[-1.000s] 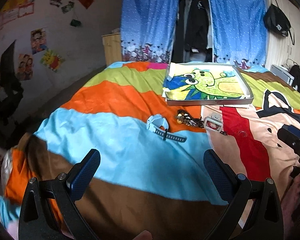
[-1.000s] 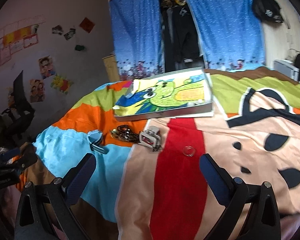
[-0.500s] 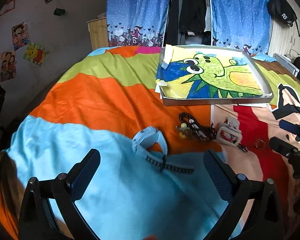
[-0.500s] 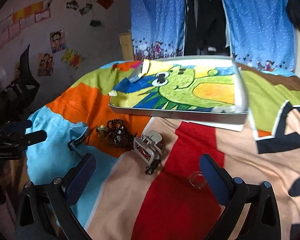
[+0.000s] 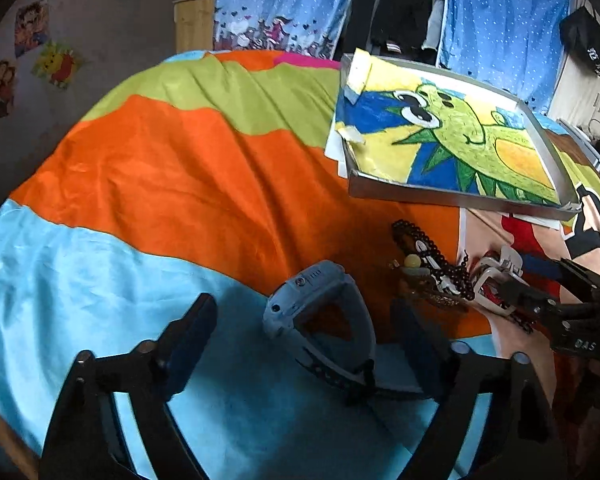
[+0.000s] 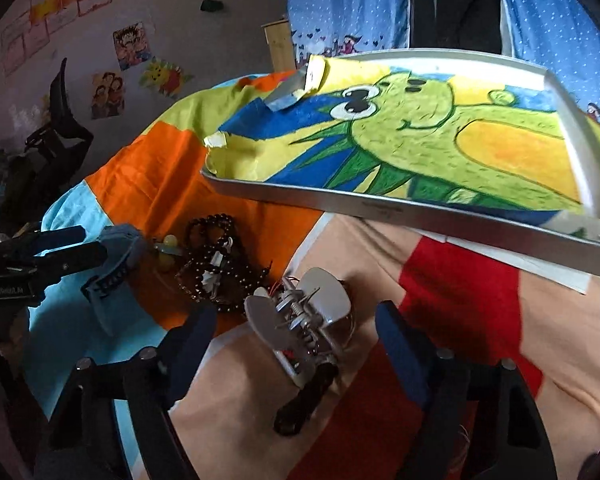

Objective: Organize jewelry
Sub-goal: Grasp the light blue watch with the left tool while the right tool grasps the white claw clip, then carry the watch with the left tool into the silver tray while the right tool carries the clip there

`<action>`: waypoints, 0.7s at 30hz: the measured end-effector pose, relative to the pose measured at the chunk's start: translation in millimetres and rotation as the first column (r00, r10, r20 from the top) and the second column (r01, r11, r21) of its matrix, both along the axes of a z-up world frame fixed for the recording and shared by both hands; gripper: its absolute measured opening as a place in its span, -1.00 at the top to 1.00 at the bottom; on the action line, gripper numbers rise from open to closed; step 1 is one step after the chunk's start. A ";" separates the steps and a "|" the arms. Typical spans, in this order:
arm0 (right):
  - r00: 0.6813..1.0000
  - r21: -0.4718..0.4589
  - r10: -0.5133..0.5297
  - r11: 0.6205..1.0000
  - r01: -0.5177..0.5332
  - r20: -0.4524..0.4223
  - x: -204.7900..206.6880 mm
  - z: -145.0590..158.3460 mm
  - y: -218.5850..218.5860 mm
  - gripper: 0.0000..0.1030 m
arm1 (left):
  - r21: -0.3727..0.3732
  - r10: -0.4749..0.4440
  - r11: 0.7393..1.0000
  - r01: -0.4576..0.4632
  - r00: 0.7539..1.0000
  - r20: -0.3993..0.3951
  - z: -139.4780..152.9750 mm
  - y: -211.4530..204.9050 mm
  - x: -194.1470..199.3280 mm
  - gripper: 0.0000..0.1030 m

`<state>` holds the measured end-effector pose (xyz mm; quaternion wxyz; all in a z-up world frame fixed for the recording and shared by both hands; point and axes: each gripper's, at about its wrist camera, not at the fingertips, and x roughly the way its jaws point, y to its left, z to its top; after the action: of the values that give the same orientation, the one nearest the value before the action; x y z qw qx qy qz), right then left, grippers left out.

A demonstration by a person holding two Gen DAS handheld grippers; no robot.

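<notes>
- Both grippers have come down toward the bed since the earlier frames, and their jaws have just been closing.
- Left hand-held gripper [image 5: 302,330]: jaws apart, straddling the pale blue watch [image 5: 320,312] without pressing on it; the watch lies on the light blue stripe of the bedspread [image 5: 180,184].
- Right hand-held gripper [image 6: 296,332]: jaws apart around the white hair clip [image 6: 300,320], pads not touching it; the clip lies where the peach and red patches meet.
- Dark bead necklace [image 6: 216,256]: heaped between watch and clip, on the orange stripe.
- Metal tray [image 6: 380,204]: farther back on the bed, lined with a green cartoon drawing.
- Room: blue dotted curtains [image 5: 284,0] behind the bed, dark clothes hanging between them; cartoon pictures [image 6: 132,46] on the left wall.
</notes>
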<state>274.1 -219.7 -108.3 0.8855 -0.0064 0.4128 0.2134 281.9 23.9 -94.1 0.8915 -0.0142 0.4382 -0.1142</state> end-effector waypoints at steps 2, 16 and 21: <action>1.000 -0.002 0.004 1.000 -0.004 -0.008 3.4 -4.2 -0.2 -0.38 | 0.000 -0.011 1.000 0.011 1.000 -0.016 -4.4 0.1 3.8 -0.32; 1.000 0.003 0.020 1.000 -0.020 -0.012 10.5 -12.9 3.9 0.19 | -0.031 -0.012 0.999 0.012 1.000 -0.018 -5.2 0.2 5.0 0.33; 1.000 0.016 0.030 0.999 -0.030 0.007 6.2 -8.7 5.5 0.30 | -0.015 -0.007 1.000 0.006 1.000 -0.015 -4.0 -2.5 1.4 0.60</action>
<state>280.3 -214.2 -116.9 0.8834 -0.0062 0.4081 0.2302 283.3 21.3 -98.1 0.8877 -0.0202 0.4440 -0.1202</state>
